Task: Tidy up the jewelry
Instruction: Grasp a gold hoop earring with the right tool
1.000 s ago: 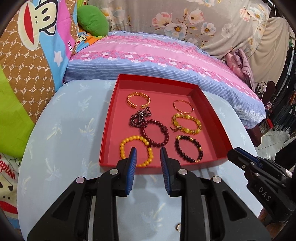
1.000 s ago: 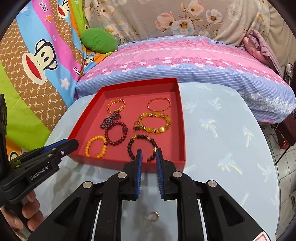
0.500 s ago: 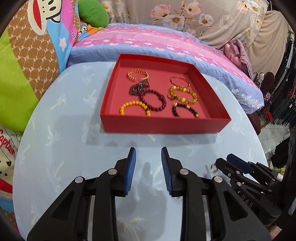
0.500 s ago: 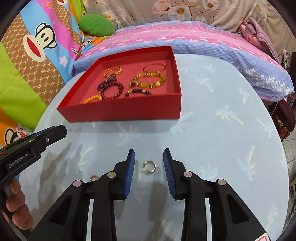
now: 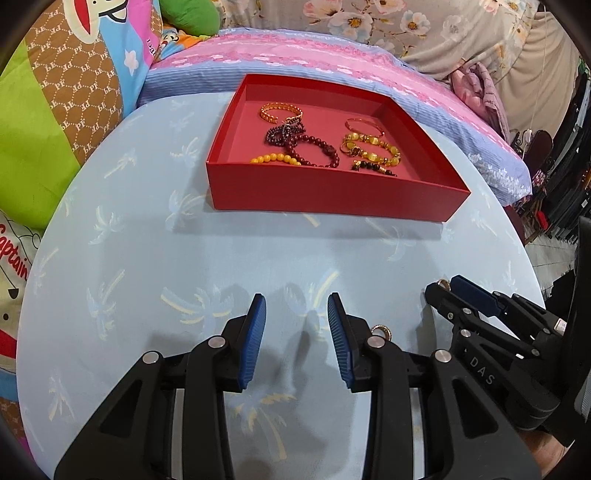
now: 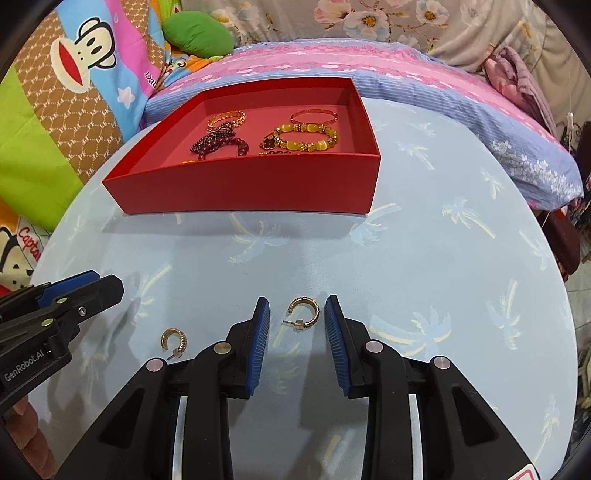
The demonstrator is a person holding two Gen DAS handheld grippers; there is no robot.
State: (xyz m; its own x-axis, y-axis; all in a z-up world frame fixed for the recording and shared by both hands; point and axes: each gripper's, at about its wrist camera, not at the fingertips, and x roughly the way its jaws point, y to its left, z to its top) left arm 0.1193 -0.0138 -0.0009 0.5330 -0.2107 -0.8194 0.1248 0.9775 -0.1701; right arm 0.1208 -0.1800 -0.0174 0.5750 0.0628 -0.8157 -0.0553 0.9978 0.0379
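A red tray (image 5: 332, 201) (image 6: 243, 194) holding several bracelets stands at the far side of the round blue table. Two gold hoop earrings lie on the cloth near me. One earring (image 6: 304, 312) lies between the open jaws of my right gripper (image 6: 297, 314), touching neither pad. The other earring (image 6: 174, 341) lies to its left; in the left wrist view it (image 5: 382, 331) peeks out beside my left gripper's right finger. My left gripper (image 5: 297, 310) is open and empty over bare cloth. The right gripper also shows in the left wrist view (image 5: 448, 291).
A pink and blue pillow (image 5: 295, 48) lies behind the tray. Cartoon-print bedding (image 6: 66, 92) and a green cushion (image 6: 197, 33) lie at the left. The table edge drops off at the right, with clutter (image 5: 546, 155) on the floor beyond.
Both grippers have pulled back from the tray and dropped toward the cloth. The right gripper's jaws have opened wider around the earring. The second earring has come into view.
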